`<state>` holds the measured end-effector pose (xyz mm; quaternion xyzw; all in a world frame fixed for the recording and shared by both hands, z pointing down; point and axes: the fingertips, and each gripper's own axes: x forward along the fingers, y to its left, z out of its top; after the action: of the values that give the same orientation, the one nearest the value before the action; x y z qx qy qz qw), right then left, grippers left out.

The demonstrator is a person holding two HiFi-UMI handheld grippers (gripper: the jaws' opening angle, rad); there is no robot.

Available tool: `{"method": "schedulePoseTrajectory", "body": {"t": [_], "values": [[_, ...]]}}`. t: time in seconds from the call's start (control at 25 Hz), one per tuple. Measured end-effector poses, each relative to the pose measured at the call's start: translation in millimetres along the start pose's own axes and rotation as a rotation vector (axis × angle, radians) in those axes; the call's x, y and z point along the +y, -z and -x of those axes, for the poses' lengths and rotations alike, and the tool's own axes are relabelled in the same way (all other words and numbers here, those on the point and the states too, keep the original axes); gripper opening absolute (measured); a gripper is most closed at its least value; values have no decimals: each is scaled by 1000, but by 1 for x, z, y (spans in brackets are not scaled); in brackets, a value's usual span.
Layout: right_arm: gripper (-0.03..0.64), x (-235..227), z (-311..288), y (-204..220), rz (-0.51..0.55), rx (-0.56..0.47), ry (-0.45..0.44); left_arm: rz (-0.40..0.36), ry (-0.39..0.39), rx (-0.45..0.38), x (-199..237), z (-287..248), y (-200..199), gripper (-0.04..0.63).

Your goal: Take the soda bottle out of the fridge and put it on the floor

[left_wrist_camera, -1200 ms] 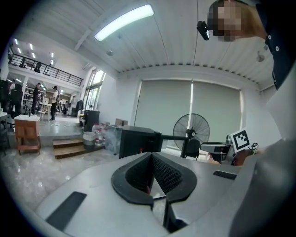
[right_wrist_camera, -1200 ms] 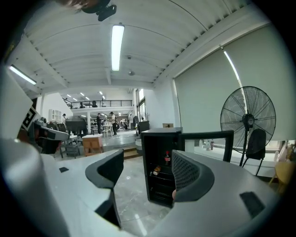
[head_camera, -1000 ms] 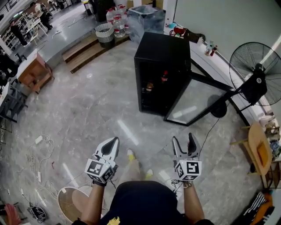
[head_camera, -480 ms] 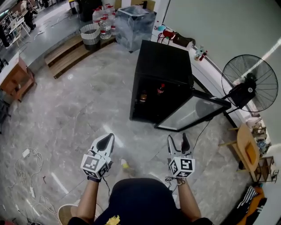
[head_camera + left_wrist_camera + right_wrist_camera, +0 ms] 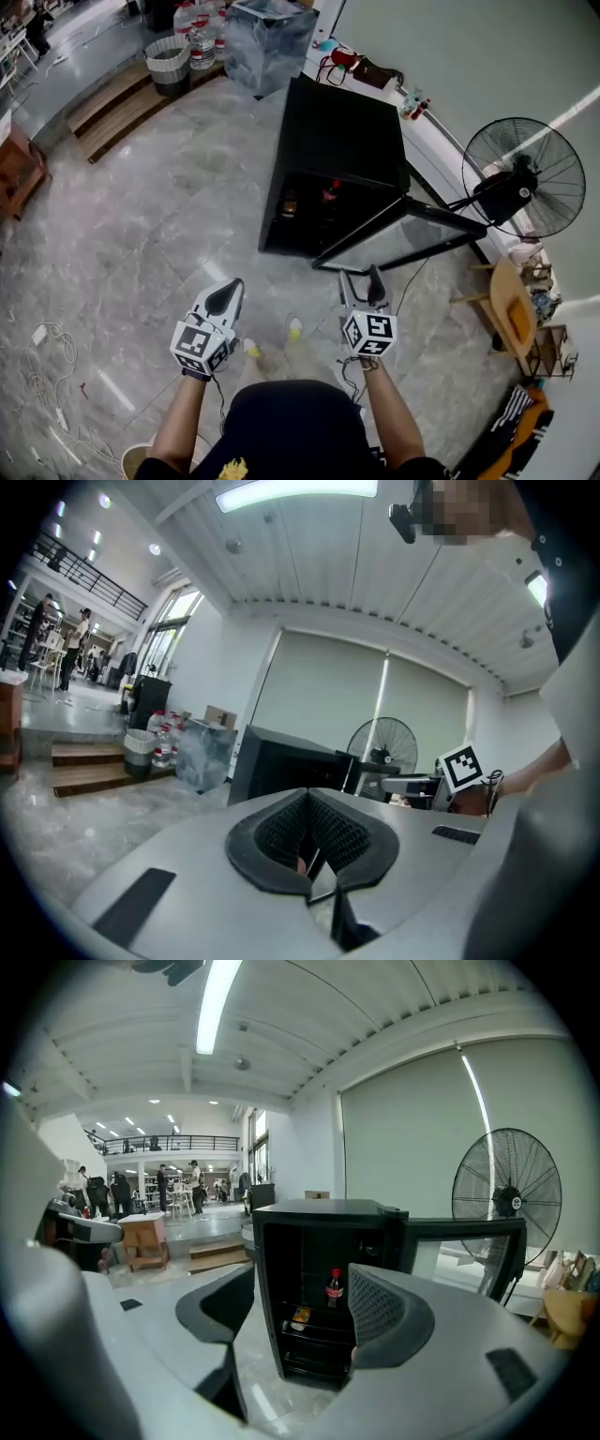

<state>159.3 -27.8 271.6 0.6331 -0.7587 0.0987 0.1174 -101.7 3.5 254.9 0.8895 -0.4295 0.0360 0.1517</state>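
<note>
The black fridge (image 5: 337, 141) stands ahead with its glass door (image 5: 398, 234) swung open to the right. A small soda bottle (image 5: 330, 192) with a red cap stands upright on a shelf inside. In the right gripper view the soda bottle (image 5: 334, 1288) shows between the jaws but far off. My right gripper (image 5: 359, 279) is open and has just closed slightly, with nothing between its jaws. It points at the fridge from a short way back. My left gripper (image 5: 225, 298) is shut and empty, level with the right one and to its left. Its pads (image 5: 323, 832) meet.
A standing fan (image 5: 514, 183) is right of the fridge door. A wooden chair (image 5: 511, 305) sits at the right. A wrapped crate (image 5: 267, 42), a basket (image 5: 169, 61) with water bottles and wooden steps (image 5: 122, 103) lie beyond. Cables (image 5: 47, 337) trail at the left.
The person has walked towards the fridge, which now looks nearer and larger. Both grippers have moved forward with the person. The left stays shut and the right stays open.
</note>
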Motion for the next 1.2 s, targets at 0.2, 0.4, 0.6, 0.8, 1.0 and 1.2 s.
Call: {"method": "schedulePoseTrajectory", "body": {"t": [0.2,0.4,0.6,0.8,1.0,1.2], "values": [[284,-6,-59,13,2,-9,-20,-12,-43,11,20,-36,23,15],[282,-24,-121,34,2,16,-12,3,-59,25,26,-63,32,15],[275,-53,-175,57,-44,36,32,-3,-44,28,13,-93,45,15],[275,-69,-219,78,-19,67,34,-9,-73,10,12,-121,45,15],[273,-78,-263,92,-3,93,23,8,-89,24,14,-129,54,15],[273,-89,-304,95,13,105,14,22,-112,46,18,-128,63,15]]}}
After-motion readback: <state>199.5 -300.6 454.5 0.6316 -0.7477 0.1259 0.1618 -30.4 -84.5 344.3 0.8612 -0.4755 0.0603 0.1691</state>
